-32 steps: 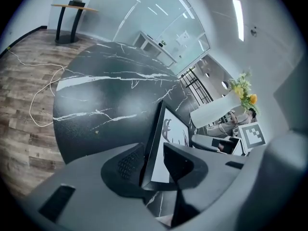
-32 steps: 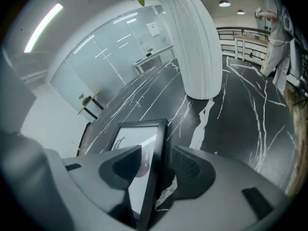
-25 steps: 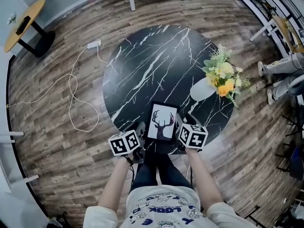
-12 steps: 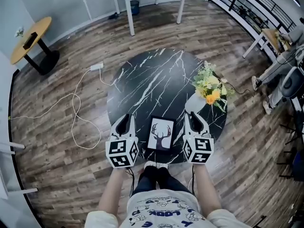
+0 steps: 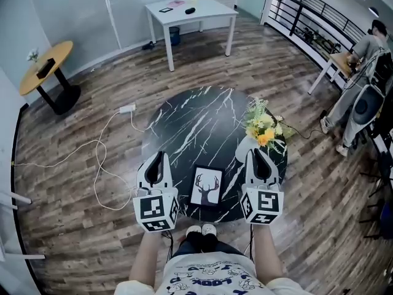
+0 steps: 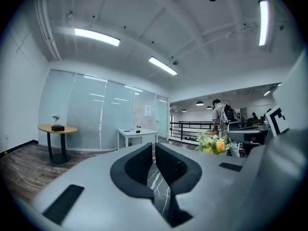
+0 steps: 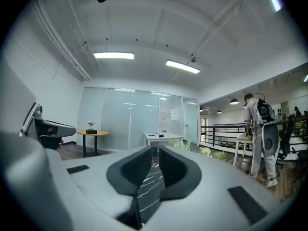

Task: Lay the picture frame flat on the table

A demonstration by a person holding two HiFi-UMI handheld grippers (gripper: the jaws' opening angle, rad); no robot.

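Note:
The picture frame [image 5: 207, 187], black-edged with a deer-head print, lies flat on the round black marble table [image 5: 184, 121] near its front edge. My left gripper [image 5: 155, 157] hovers to its left and my right gripper [image 5: 256, 153] to its right, both apart from it and pointing away from me. Both sets of jaws are closing, with only a thin slit left and nothing between them. In the left gripper view the left gripper [image 6: 154, 146] looks out level over the table. The right gripper [image 7: 158, 149] does the same in its own view. The frame shows in neither gripper view.
A white vase of yellow flowers [image 5: 261, 126] stands on the table's right side, just beyond my right gripper. A white cable [image 5: 98, 158] loops on the wooden floor at left. Farther off are a white desk [image 5: 190, 8], a round wooden side table [image 5: 46, 66] and a person [image 5: 362, 103].
Both grippers have let go of the frame, risen and moved apart to its sides, and their jaws have closed. The frame has gone from propped up to lying flat. The view has tilted up.

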